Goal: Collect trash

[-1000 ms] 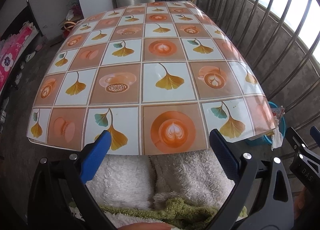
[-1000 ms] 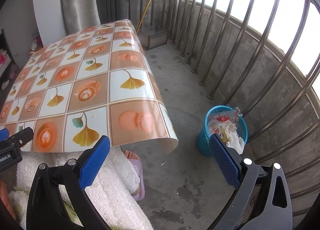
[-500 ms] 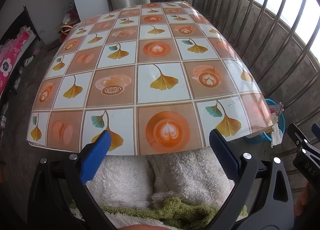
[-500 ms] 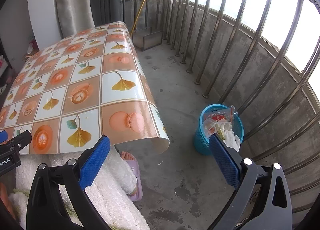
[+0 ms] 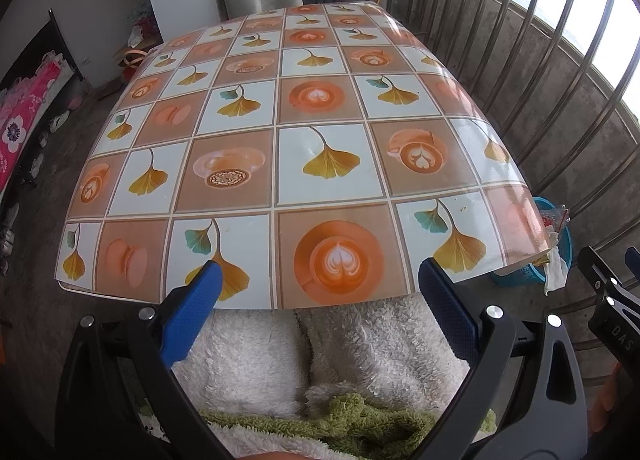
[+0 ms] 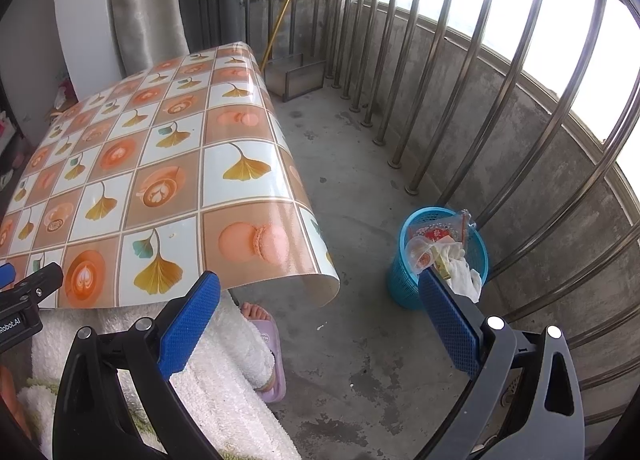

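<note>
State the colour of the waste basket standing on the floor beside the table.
The waste basket is bright blue plastic mesh, clearest in the right wrist view.

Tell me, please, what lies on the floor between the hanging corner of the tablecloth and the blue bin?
Only bare concrete floor separates the tablecloth corner from the bin; the right wrist view shows it.

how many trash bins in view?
1. A blue mesh bin stands on the concrete floor by the railing, right of the table, holding wrappers and tissue. The table could hide others.
</note>
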`<state>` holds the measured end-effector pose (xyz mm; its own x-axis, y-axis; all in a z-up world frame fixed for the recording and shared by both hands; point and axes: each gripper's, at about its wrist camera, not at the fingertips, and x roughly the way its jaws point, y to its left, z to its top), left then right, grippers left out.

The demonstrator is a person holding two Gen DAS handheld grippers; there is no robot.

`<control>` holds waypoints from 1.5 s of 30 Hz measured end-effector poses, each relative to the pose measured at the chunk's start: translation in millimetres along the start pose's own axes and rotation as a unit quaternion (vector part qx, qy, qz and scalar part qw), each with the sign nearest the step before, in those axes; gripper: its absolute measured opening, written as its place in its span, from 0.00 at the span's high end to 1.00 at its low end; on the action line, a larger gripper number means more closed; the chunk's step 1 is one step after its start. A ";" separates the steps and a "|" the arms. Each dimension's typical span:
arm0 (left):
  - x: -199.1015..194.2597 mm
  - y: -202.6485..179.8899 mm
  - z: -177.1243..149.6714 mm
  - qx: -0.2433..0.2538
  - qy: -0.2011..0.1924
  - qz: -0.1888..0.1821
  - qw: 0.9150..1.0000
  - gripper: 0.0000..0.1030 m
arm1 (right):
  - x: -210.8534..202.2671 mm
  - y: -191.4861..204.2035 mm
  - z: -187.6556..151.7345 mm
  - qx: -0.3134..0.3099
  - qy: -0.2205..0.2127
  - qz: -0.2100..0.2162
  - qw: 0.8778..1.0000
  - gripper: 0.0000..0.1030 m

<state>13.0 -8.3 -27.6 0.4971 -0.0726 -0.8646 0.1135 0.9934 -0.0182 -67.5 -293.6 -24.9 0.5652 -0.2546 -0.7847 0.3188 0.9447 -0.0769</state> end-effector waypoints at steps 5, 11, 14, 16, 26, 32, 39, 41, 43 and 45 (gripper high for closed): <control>-0.7 0.0 -0.8 -0.001 0.000 0.001 1.000 0.09 | -0.2 0.0 0.3 -0.001 -0.001 0.000 1.000 0.06; -0.1 -0.3 -0.9 -0.001 0.000 0.001 1.000 0.09 | -0.3 0.1 0.1 -0.001 0.000 0.000 1.000 0.06; -0.4 -0.5 -1.0 -0.001 0.000 0.001 1.000 0.08 | -0.4 0.3 0.0 -0.001 0.000 0.000 1.000 0.06; -0.4 -0.2 -0.8 -0.001 -0.001 0.001 1.000 0.09 | -0.7 0.6 0.0 0.000 -0.001 0.000 1.000 0.06; -1.3 -0.7 -1.3 0.000 -0.002 0.002 1.000 0.09 | -1.9 2.4 0.2 -0.001 -0.002 0.000 1.000 0.06; -3.0 -0.4 -0.7 -0.001 -0.005 0.004 1.000 0.09 | -4.1 5.9 1.2 -0.001 -0.004 0.001 1.000 0.06; -4.7 -0.2 -0.1 -0.001 -0.007 0.004 1.000 0.09 | -5.1 6.0 2.1 -0.001 -0.006 0.001 1.000 0.06; -4.4 -0.8 -0.3 -0.001 -0.007 0.004 1.000 0.09 | -5.3 6.7 2.4 -0.001 -0.006 0.001 1.000 0.06; -4.4 -0.6 -0.2 -0.001 -0.007 0.004 1.000 0.09 | -4.9 5.9 2.1 0.000 -0.005 0.000 1.000 0.06; -4.4 -0.9 -0.3 0.000 -0.007 0.004 1.000 0.09 | -5.1 6.8 2.5 0.000 -0.005 0.001 1.000 0.06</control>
<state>10.5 -8.8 -24.0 0.5097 -0.0654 -0.8579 0.1085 0.9940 -0.0114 -66.2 -286.4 -19.9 0.5733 -0.2556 -0.7785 0.3187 0.9448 -0.0755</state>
